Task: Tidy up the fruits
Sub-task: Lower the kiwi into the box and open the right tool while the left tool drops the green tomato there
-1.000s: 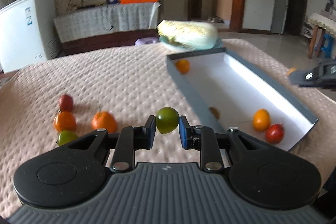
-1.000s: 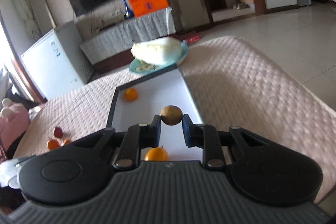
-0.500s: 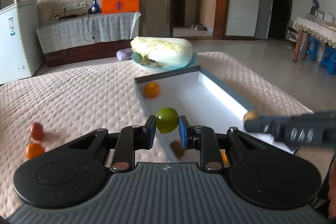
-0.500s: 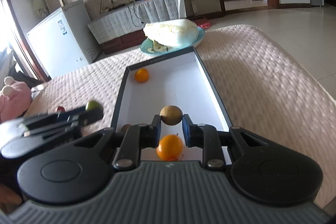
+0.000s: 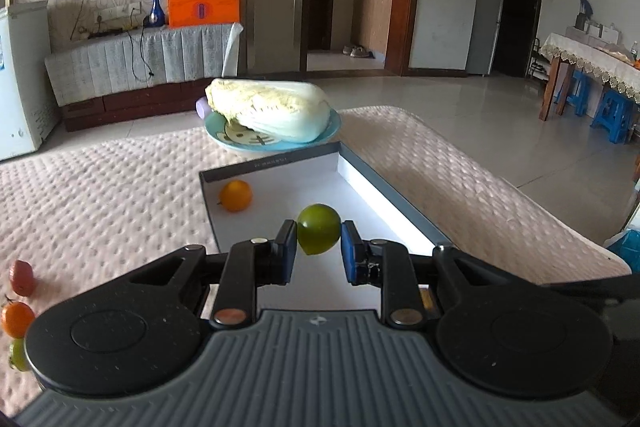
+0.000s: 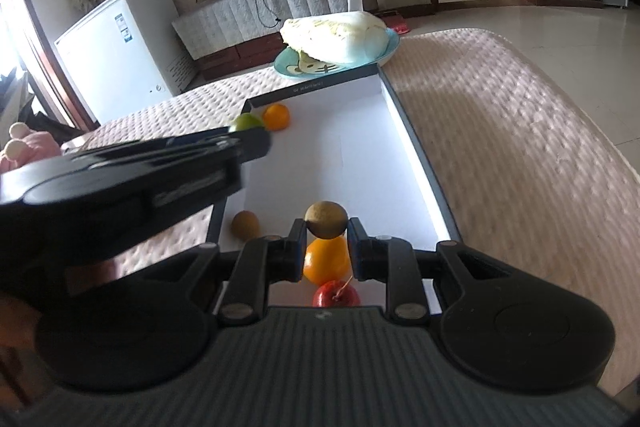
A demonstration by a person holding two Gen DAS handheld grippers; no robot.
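The left tongs point(image 5: 319, 254) and their black body hide the near end of the box point(image 5: 394, 201) in the left wrist view, and three fruits on the quilted surface point(image 5: 100, 195) are cut by the left edge: a red one point(image 5: 22, 277), an orange one point(image 5: 16, 318), a green one point(image 5: 17, 355). The left tongs are clamped on a green fruit point(image 5: 319, 234) above the box. The right tongs point(image 6: 327, 251) pinch a brown kiwi point(image 6: 326, 225) over the box's near end. In the right wrist view the blurred left tool blocks the box's left wall. Inside lie two oranges point(image 6: 276, 116) point(image 6: 326, 263), one kiwi point(image 6: 245, 224) and one red apple point(image 6: 335, 295), partly hidden. A cabbage point(image 5: 272, 113) rests on a blue plate point(image 5: 332, 131) beyond the box.
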